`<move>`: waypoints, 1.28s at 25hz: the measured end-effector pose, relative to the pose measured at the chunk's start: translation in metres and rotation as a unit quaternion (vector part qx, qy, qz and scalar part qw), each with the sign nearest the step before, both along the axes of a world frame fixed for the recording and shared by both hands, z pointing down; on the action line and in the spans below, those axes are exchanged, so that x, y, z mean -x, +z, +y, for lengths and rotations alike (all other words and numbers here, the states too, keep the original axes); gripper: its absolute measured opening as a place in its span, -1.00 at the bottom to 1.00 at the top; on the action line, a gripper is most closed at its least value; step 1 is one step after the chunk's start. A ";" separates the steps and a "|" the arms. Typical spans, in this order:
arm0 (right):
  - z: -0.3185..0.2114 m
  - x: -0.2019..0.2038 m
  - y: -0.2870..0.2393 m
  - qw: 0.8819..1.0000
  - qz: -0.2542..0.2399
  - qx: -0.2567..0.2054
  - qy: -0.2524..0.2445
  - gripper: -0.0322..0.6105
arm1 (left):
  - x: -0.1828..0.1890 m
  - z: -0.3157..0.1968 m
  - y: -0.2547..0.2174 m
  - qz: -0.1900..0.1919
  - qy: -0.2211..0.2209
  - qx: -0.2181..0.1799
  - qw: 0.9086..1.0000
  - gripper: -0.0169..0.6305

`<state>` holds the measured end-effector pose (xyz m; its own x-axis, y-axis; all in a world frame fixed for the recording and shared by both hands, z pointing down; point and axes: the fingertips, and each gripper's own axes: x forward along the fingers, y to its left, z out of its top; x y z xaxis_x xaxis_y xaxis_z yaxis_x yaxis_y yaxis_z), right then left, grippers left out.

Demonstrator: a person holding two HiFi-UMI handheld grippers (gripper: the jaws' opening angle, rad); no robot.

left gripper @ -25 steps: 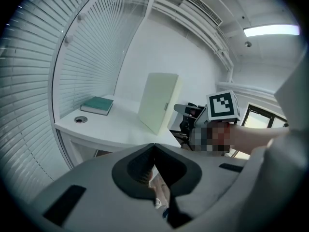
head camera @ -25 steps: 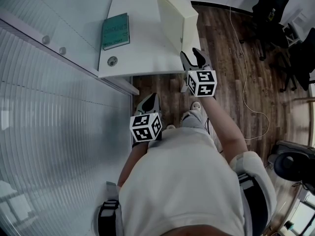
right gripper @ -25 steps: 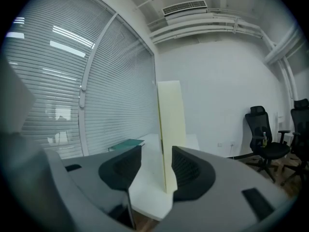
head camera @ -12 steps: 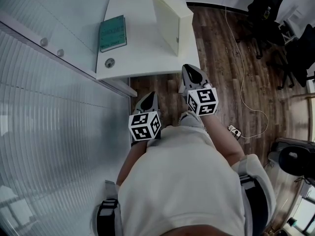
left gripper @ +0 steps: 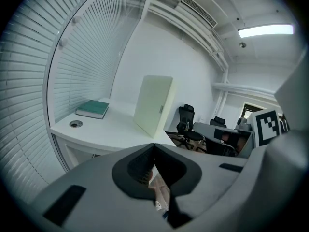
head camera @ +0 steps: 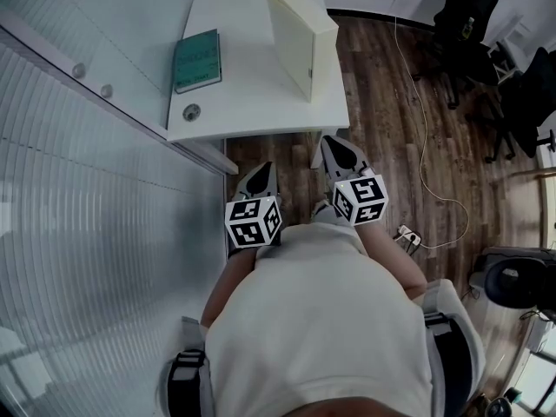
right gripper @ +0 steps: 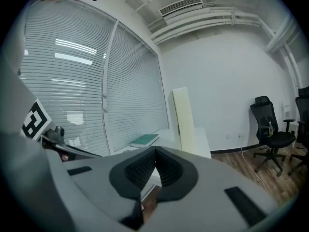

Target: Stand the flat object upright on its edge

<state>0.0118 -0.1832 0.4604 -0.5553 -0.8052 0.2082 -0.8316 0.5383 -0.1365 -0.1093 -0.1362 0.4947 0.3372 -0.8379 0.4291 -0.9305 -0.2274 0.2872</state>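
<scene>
A pale cream flat box (head camera: pixel 300 35) stands upright on its edge on the white table (head camera: pixel 252 102); it also shows in the left gripper view as a cream box (left gripper: pixel 153 105) and in the right gripper view as a cream box (right gripper: pixel 184 117). My left gripper (head camera: pixel 261 176) hangs below the table's near edge, jaws shut and empty. My right gripper (head camera: pixel 340 150) is also off the table, in front of its near right corner, jaws shut with nothing between them.
A green book (head camera: pixel 197 59) lies flat at the table's left, with a round cable grommet (head camera: pixel 191 111) in front of it. Window blinds (head camera: pixel 78 233) run along the left. Wooden floor, a white cable (head camera: pixel 430 146) and black office chairs (head camera: pixel 473 24) lie to the right.
The right gripper has drawn back from the standing box toward the person and its jaws have shut. The left gripper stayed about where it was.
</scene>
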 end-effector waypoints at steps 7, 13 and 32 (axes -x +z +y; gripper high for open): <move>0.012 -0.003 0.006 1.000 0.004 0.002 -0.007 -0.84 | 0.000 0.002 0.001 -0.003 0.003 -0.004 1.000 -0.89; 0.021 0.000 0.004 1.000 0.019 -0.001 -0.019 -0.84 | -0.003 0.006 -0.001 -0.005 0.005 -0.001 1.000 -0.89; 0.029 0.003 0.005 0.999 0.010 0.006 -0.033 -0.84 | -0.005 0.011 0.001 0.000 0.002 0.004 1.000 -0.89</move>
